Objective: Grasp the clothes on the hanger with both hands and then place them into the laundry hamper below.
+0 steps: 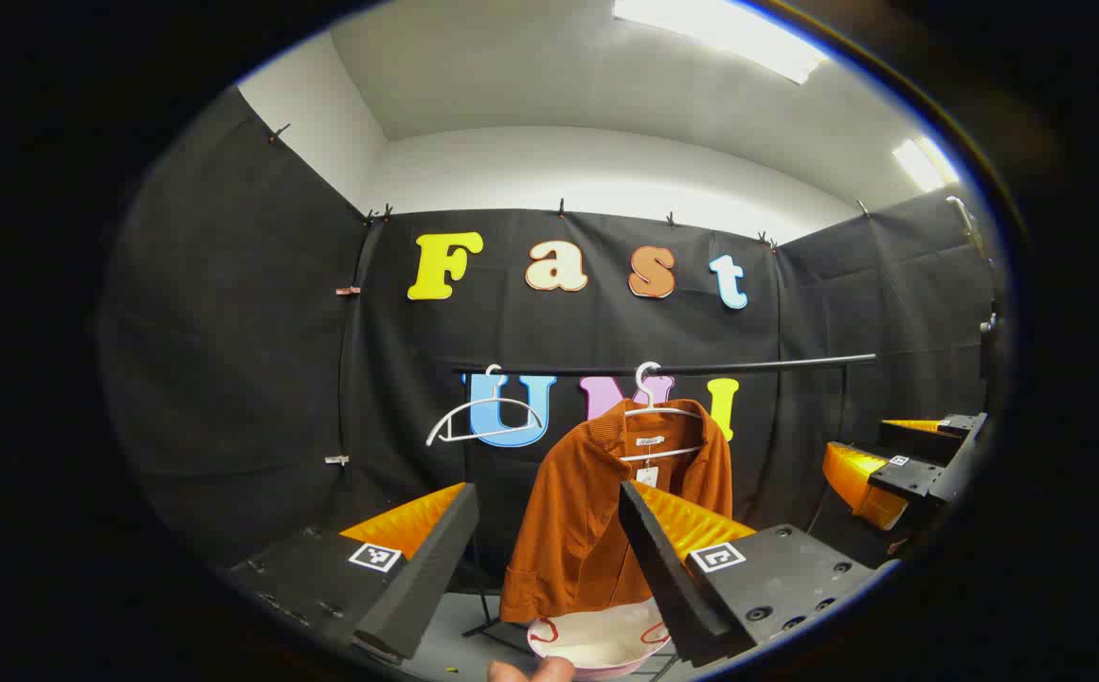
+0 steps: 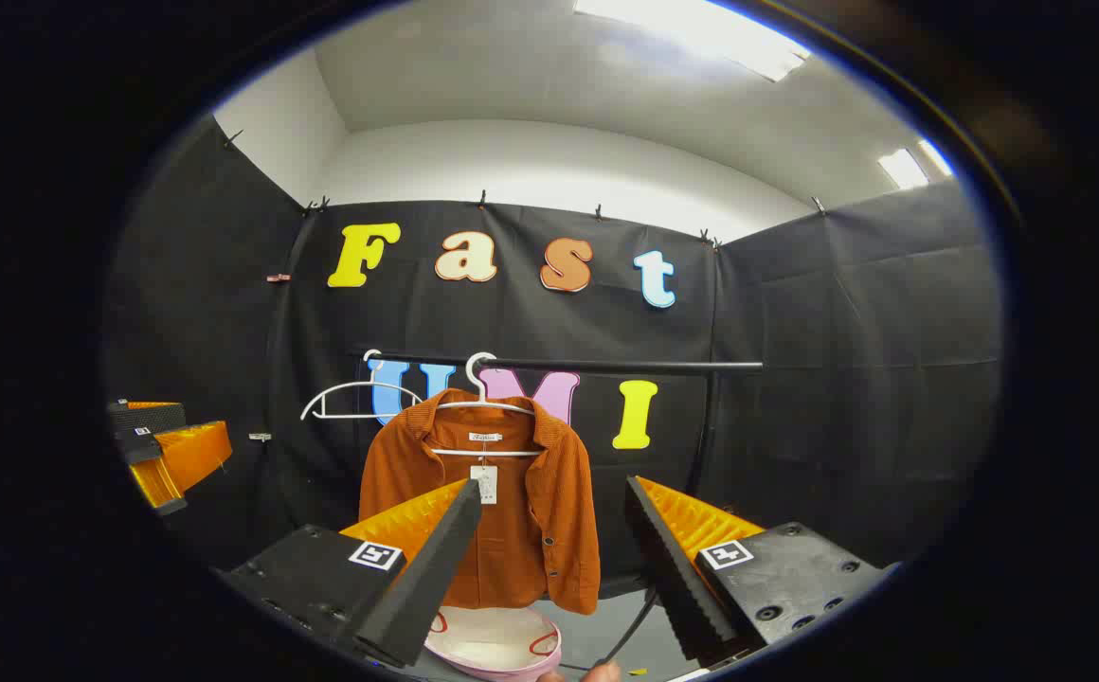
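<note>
A rust-orange corduroy shirt (image 1: 597, 511) (image 2: 512, 511) hangs on a white hanger (image 1: 658, 412) (image 2: 488, 403) from a black rail (image 1: 748, 365) (image 2: 625, 365). Below it sits a pale pink laundry hamper (image 1: 597, 644) (image 2: 497, 644) with red handles. My left gripper (image 1: 549, 549) is open, well short of the shirt, nothing between its fingers. My right gripper (image 2: 549, 549) is also open and empty, a distance in front of the shirt. The right gripper (image 1: 900, 474) shows at the right edge of the left gripper view; the left gripper (image 2: 161, 445) shows at the left edge of the right gripper view.
An empty white hanger (image 1: 483, 417) (image 2: 351, 398) hangs on the rail left of the shirt. The rail's black stand legs (image 1: 488, 616) reach the grey floor beside the hamper. A fingertip (image 1: 526, 671) shows at the bottom edge. Black cloth walls enclose the booth.
</note>
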A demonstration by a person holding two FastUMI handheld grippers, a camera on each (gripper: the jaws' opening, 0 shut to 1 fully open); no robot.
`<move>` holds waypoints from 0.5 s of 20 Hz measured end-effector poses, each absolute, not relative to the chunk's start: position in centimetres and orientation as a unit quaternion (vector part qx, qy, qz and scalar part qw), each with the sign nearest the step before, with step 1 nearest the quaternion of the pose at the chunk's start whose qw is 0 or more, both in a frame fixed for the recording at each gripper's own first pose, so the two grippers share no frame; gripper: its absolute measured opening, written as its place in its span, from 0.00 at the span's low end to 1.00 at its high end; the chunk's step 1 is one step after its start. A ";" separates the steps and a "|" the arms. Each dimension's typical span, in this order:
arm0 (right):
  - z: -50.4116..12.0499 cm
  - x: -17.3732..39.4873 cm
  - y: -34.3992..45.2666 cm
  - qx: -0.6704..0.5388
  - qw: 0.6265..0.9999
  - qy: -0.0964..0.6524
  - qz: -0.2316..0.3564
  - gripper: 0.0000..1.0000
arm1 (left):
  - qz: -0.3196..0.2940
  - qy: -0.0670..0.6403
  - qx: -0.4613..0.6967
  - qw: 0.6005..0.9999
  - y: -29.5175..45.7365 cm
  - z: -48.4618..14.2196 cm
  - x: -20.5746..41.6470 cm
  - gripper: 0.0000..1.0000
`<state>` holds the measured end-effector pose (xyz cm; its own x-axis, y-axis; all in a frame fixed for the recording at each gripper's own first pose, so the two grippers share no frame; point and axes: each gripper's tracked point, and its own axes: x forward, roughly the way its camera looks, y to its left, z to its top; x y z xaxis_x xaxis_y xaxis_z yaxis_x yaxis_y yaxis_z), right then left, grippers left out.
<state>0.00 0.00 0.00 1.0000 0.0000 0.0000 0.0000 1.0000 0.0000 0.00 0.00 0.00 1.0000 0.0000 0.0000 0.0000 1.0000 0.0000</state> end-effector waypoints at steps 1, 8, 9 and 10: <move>0.0 -0.2 -0.2 -0.001 1.000 -0.001 -0.001 0.99 | 0.000 -0.001 0.000 1.000 0.0 0.0 0.0 0.95; -0.1 -0.3 -0.5 -0.005 1.000 -0.002 -0.010 0.98 | -0.001 0.001 0.004 1.000 0.1 -0.4 -0.1 0.94; -0.1 -0.2 -0.6 -0.006 1.000 -0.002 -0.011 0.98 | -0.002 0.001 0.004 1.000 0.1 -0.4 -0.1 0.95; -0.3 -0.3 -0.6 -0.007 1.000 -0.001 -0.011 0.99 | -0.003 0.000 0.005 1.000 0.0 -0.5 -0.1 0.95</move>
<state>-0.32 -0.57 -0.25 0.9997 -0.0230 0.0012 0.0230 0.9996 -0.0145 -0.08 0.04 -0.46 1.0000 -0.0057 -0.0003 0.0057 0.9999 0.0091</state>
